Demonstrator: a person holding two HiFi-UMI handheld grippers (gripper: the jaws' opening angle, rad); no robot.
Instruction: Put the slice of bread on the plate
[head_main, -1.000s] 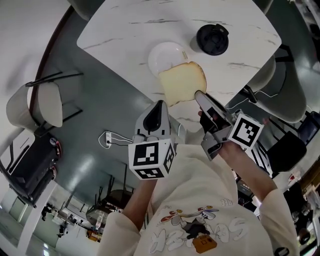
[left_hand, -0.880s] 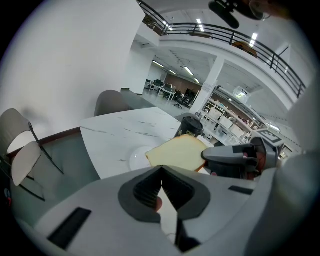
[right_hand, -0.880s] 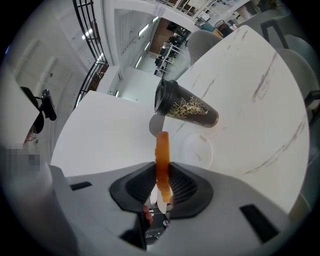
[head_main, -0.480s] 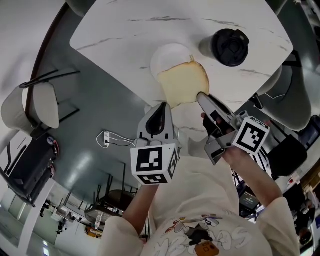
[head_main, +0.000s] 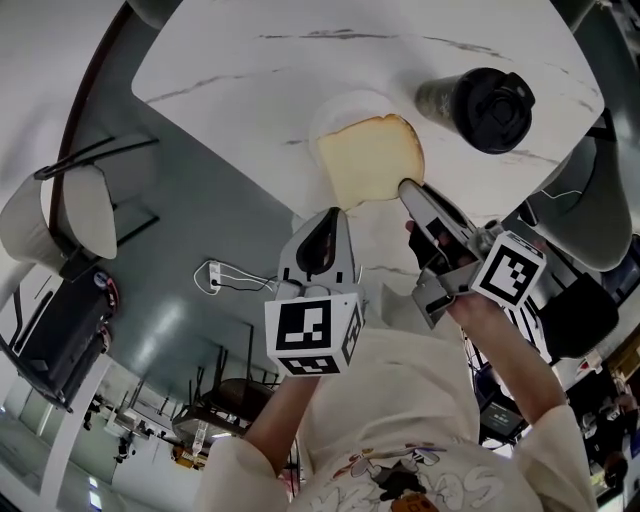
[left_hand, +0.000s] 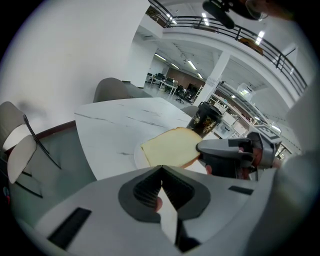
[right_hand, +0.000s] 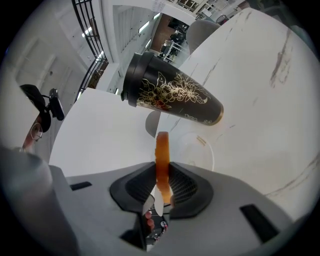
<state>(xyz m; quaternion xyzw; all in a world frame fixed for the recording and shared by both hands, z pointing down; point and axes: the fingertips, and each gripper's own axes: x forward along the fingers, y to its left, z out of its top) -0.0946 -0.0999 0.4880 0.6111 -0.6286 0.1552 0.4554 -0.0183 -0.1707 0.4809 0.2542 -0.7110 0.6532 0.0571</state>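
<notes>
- The right gripper (right_hand: 161, 175) has its jaws clamped on the near crust edge of the slice of bread (head_main: 370, 160), which sticks out straight ahead of it.
- Under the bread's far end lies the white plate (head_main: 345, 108) on the tabletop (head_main: 250, 60); bread and plate seem apart, though the angle leaves this unsure.
- A dark cup (head_main: 490, 108) stands ahead, right of the bread.
- The left gripper (left_hand: 161, 170), beside the right one, is closed and empty.

There is one slice of bread (head_main: 370, 160), one plate (head_main: 340, 107), one black cup (head_main: 485, 95) and one surface (head_main: 240, 60). The grippers are two: the left gripper (head_main: 325, 218) and the right gripper (head_main: 409, 188).
</notes>
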